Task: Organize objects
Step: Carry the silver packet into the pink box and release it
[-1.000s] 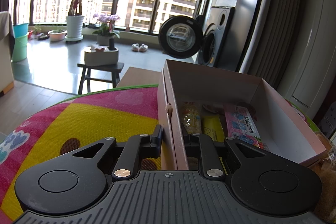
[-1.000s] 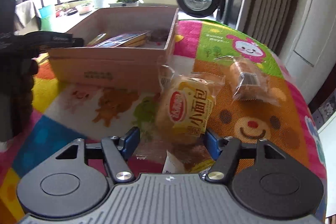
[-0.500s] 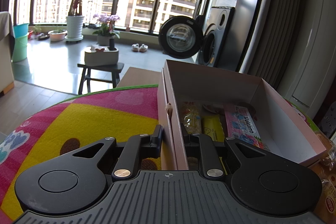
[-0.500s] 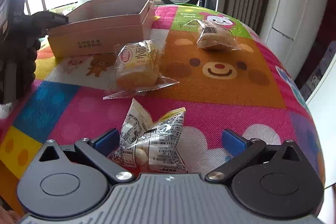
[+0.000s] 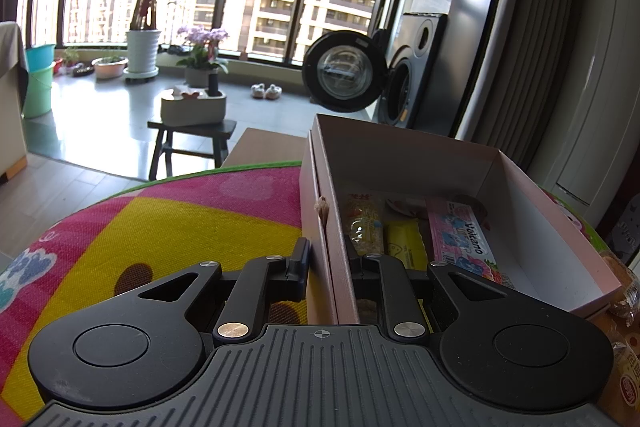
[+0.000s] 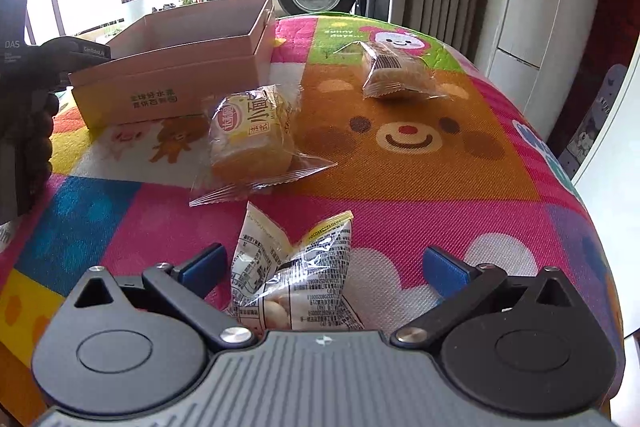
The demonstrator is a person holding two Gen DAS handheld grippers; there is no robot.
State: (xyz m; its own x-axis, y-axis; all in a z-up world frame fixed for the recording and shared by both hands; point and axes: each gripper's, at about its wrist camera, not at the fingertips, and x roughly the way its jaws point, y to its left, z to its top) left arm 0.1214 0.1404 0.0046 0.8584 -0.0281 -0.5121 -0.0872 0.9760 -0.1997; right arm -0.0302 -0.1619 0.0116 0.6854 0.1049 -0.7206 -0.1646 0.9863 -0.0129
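Note:
My left gripper point(image 5: 327, 259) is shut on the near left wall of the pink cardboard box point(image 5: 532, 223). Inside it lie a pink Vakano packet point(image 5: 464, 239), a yellow packet point(image 5: 404, 243) and a clear snack bag point(image 5: 362, 223). In the right wrist view the same box point(image 6: 180, 67) stands at the back left. My right gripper point(image 6: 320, 267) is open, its blue pads on either side of a crumpled clear snack bag point(image 6: 292, 271). A yellow bread packet point(image 6: 252, 135) lies beyond it, and a wrapped cake point(image 6: 394, 71) farther back.
A colourful cartoon cloth point(image 6: 420, 163) covers the round table, whose edge drops off at the right. The left gripper's body point(image 6: 24, 87) stands dark at the left edge. A washing machine point(image 5: 344, 75), a stool point(image 5: 192, 135) and plants stand beyond.
My right gripper has pulled back from the bread packet and opened wider, now straddling the crumpled snack bag. The left gripper has kept its hold on the box wall.

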